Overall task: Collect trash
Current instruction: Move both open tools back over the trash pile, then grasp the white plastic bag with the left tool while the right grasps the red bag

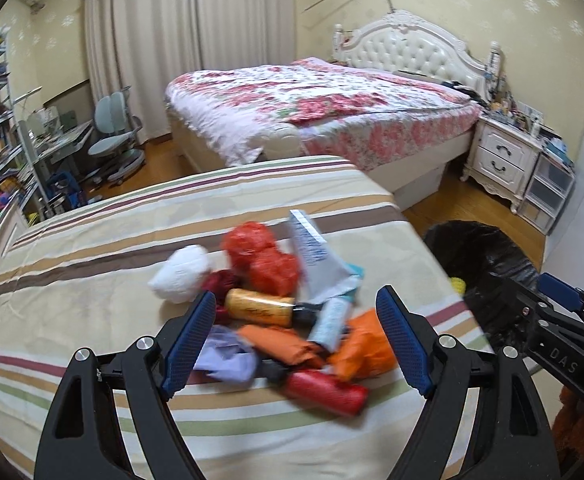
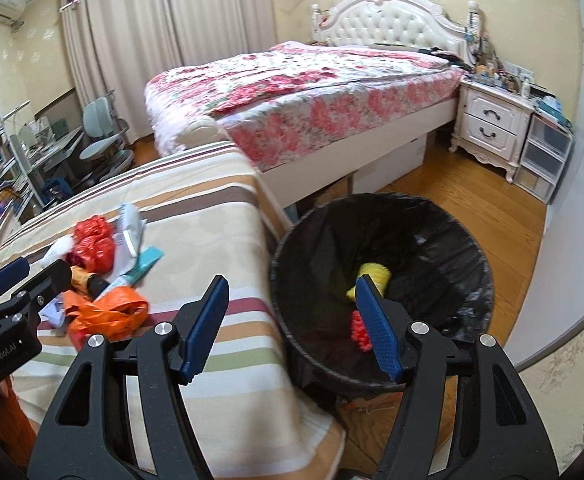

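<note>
A pile of trash lies on the striped bed [image 1: 92, 272]: a white wad [image 1: 180, 274], red plastic bags [image 1: 264, 260], a yellow bottle [image 1: 260, 306], a red bottle [image 1: 324, 392], orange bags [image 1: 366, 346], a purple paper [image 1: 224, 356] and a white-blue tube [image 1: 332, 320]. My left gripper [image 1: 296, 340] is open, its jaws on either side of the pile, holding nothing. My right gripper [image 2: 292, 328] is open and empty above the near rim of the black-lined trash bin [image 2: 432, 248]. In the bin lie a yellow item [image 2: 374, 274] and a red item [image 2: 359, 332]. The pile also shows in the right wrist view [image 2: 104, 280].
A large bed with a floral cover [image 1: 324, 108] stands behind. A white nightstand [image 2: 492, 128] and plastic drawers [image 2: 544, 164] are at the right. A desk, a chair [image 1: 116, 140] and shelves are at the left. The floor is wood [image 2: 472, 192].
</note>
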`<state>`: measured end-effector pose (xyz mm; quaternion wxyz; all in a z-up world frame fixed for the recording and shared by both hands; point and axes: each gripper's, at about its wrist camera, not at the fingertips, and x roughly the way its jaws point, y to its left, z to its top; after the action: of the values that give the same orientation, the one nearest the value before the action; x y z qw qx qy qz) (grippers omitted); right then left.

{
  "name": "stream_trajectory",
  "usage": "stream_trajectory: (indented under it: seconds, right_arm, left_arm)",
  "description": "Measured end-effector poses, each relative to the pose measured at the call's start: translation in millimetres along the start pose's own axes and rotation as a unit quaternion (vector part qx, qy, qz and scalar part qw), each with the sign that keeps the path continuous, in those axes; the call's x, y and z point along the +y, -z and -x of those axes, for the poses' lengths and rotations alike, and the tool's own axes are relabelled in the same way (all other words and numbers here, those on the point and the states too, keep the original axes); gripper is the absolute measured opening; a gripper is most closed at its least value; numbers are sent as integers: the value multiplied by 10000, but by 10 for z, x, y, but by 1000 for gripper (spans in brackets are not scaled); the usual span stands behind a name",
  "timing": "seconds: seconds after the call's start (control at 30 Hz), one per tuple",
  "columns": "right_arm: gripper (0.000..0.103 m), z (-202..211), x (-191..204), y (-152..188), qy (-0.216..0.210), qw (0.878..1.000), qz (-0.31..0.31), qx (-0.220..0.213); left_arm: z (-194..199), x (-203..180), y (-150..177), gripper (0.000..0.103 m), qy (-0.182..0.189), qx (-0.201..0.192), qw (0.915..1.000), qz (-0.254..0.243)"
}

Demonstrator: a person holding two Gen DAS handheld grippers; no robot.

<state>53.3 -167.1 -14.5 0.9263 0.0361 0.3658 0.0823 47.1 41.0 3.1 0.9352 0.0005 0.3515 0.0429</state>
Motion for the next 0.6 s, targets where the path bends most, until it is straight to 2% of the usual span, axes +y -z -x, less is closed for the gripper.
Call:
stream_trajectory:
  seconds: [0.17,0.37,0.6]
  right_arm:
    - [64,-34,344,-82,-241,9993,278,0]
    - [64,-96,731,-181,-513,9966,645,-22]
    - [64,-271,1074,-297,-691,9936,890,102]
  left_arm:
    - [-61,438,9,80,-363,64,9988,323]
    - [-219,828,30,80,-589,222,9962,608]
    - [-438,963,15,80,-554,397,9964,512]
